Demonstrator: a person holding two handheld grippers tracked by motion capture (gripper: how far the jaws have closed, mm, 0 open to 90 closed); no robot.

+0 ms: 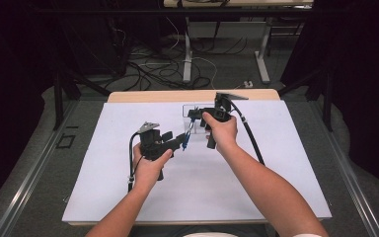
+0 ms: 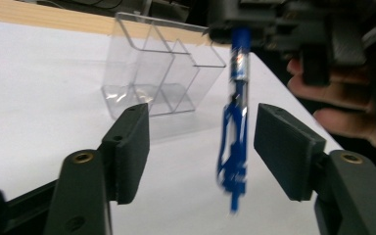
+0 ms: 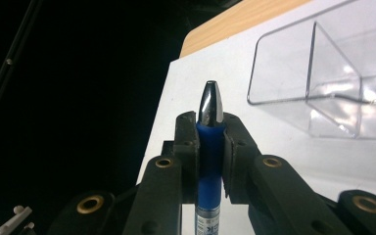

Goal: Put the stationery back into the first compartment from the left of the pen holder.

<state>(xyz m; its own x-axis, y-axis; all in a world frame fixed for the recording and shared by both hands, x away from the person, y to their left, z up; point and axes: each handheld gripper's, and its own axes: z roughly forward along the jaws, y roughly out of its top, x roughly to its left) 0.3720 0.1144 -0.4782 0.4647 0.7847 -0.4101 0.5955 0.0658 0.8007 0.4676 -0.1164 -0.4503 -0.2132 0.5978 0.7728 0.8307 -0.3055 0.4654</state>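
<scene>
Only blurred, unreadable print marks the blue pen (image 3: 209, 161) pinched by the right gripper (image 3: 210, 142)

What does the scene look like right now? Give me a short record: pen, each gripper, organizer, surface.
pen: blue pen, hanging tip end up from the right gripper, between the left gripper's pads without touching them
right gripper: right gripper shut on the pen near its silver tip
left gripper: left gripper open, pads apart on either side of the pen
organizer: clear plastic organizer with compartments, nothing in it, beyond the pen
surface: white sheet on the table
</scene>
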